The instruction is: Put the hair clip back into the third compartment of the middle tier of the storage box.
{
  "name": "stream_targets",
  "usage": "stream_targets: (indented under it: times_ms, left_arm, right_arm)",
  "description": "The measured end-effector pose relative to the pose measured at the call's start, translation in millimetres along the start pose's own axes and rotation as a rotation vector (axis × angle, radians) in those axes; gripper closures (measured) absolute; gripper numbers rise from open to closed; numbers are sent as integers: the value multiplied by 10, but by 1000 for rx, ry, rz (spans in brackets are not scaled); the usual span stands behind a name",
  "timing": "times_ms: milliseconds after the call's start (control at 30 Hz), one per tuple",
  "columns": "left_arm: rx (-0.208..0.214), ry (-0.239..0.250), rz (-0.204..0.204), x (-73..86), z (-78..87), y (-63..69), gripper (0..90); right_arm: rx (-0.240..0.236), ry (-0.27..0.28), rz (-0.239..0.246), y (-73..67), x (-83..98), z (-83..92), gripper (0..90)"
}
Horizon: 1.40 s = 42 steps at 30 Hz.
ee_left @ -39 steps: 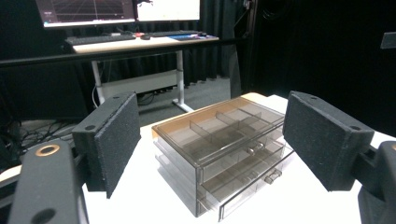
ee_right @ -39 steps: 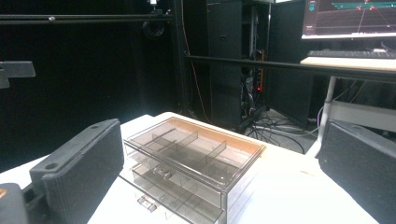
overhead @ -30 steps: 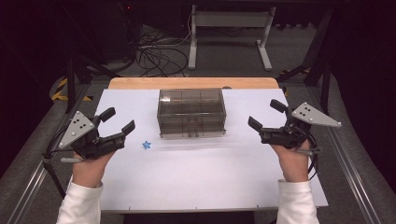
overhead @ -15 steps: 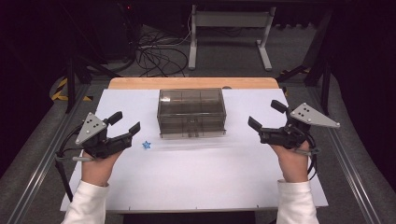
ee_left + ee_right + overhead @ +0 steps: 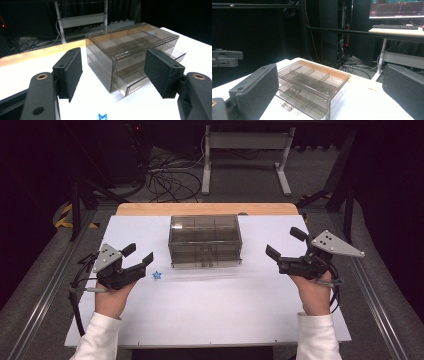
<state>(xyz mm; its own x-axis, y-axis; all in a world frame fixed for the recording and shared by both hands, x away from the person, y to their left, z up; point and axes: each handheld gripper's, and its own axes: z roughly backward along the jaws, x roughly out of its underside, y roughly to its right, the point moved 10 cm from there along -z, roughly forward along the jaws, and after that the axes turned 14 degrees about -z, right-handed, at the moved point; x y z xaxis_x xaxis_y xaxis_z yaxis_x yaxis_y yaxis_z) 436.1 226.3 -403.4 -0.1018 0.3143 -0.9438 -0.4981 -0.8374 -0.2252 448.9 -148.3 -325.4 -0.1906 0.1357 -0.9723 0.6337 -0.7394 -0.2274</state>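
Drawer box (image 5: 205, 240), see-through brown plastic, sits mid tabletop (image 5: 210, 315), near far edge. Bottom drawer (image 5: 130, 86) pulled out a bit. Tiny blue star (image 5: 157, 275) lies on white tabletop, front-left of box, just beside left claw (image 5: 138, 258). Left claw wide, holds nothing, aims at box. Right claw (image 5: 285, 243) wide too, holds nothing, right of box, well apart.

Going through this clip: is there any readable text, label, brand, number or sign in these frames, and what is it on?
No readable text in these frames.
Monitor: it displays red and green lines on a dark screen; any characters are too blurred to read.
Clear drawer box: no label visible.
Small blue star on the white table: a shape, not lettering.
Left claw and right claw: no markings legible.
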Motion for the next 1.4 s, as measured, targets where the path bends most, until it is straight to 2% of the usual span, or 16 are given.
stream_targets:
  times_ms: [100, 400, 867, 1200, 1400]
  left_arm:
    - [2, -10, 20, 56, -27, -16, 332]
    - [-9, -43, 44, 169, -74, -61, 361]
    - [-10, -108, 49, 322, -189, -52, 405]
    - [6, -136, 70, 419, -260, -55, 438]
    - [14, -162, 66, 483, -309, -46, 453]
  right_arm:
    - [-2, 1, 6, -4, -1, -5, 11]
    - [4, -7, 20, -8, 10, -27, 11]
    - [10, 2, 15, 4, -4, -13, 11]
    - [13, 2, 15, 4, -2, -12, 12]
    - [12, -4, 12, 0, 7, -11, 18]
